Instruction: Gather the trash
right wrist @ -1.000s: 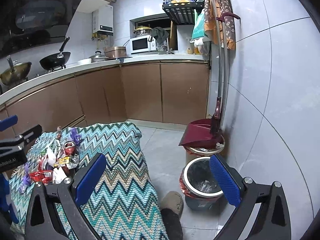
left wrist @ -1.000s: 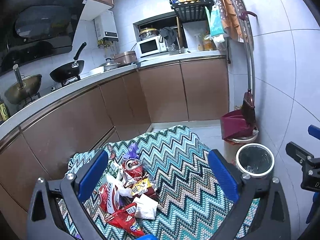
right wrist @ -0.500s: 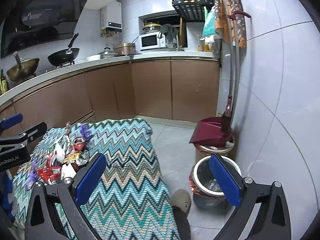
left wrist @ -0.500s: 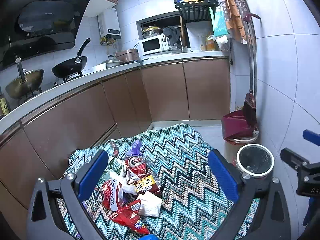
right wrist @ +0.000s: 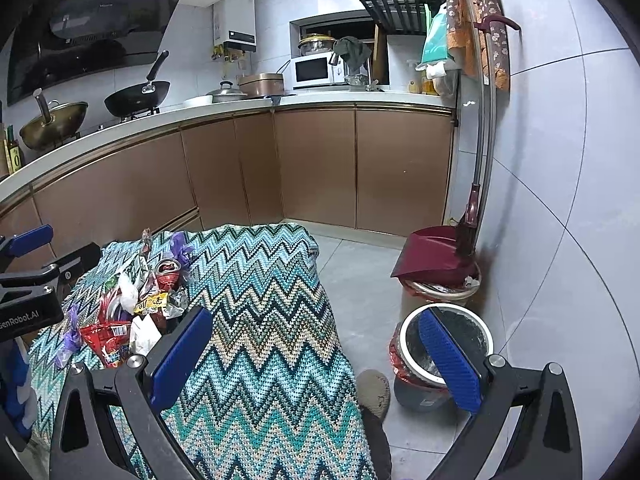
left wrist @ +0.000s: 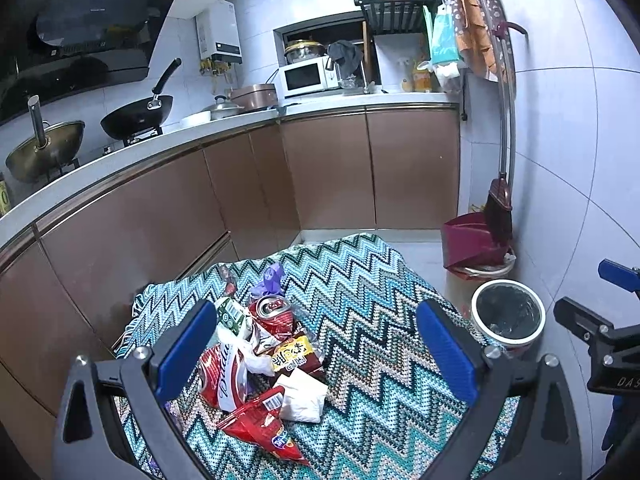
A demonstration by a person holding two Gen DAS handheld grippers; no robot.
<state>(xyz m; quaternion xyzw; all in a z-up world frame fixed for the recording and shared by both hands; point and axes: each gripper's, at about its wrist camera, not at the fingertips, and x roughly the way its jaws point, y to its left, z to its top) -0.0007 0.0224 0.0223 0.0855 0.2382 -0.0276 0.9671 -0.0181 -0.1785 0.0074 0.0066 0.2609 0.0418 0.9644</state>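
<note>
A heap of trash lies on the left of a zigzag-patterned cloth (left wrist: pixel 360 320): a crushed red can (left wrist: pixel 274 314), red snack bags (left wrist: pixel 260 428), a yellow wrapper (left wrist: pixel 292 356), a white tissue (left wrist: pixel 302 396) and a purple scrap (left wrist: pixel 272 278). My left gripper (left wrist: pixel 316 352) hovers open above the cloth, its left pad next to the heap. The same trash heap (right wrist: pixel 132 312) shows in the right wrist view. My right gripper (right wrist: pixel 316 356) is open over the cloth's right edge, holding nothing. A white-rimmed bin (right wrist: pixel 444 344) stands on the floor to the right.
Brown cabinets (right wrist: pixel 316 168) under a white counter run along the left and back. A dark red dustpan (right wrist: pixel 436 256) and a broom lean against the tiled right wall, behind the white-rimmed bin (left wrist: pixel 508 318). A person's shoe (right wrist: pixel 374 390) rests on the floor beside the cloth.
Both grippers have drifted slightly; the trash heap sits a little higher and nearer the middle in the left wrist view. Both stay open and empty. The trash has not moved.
</note>
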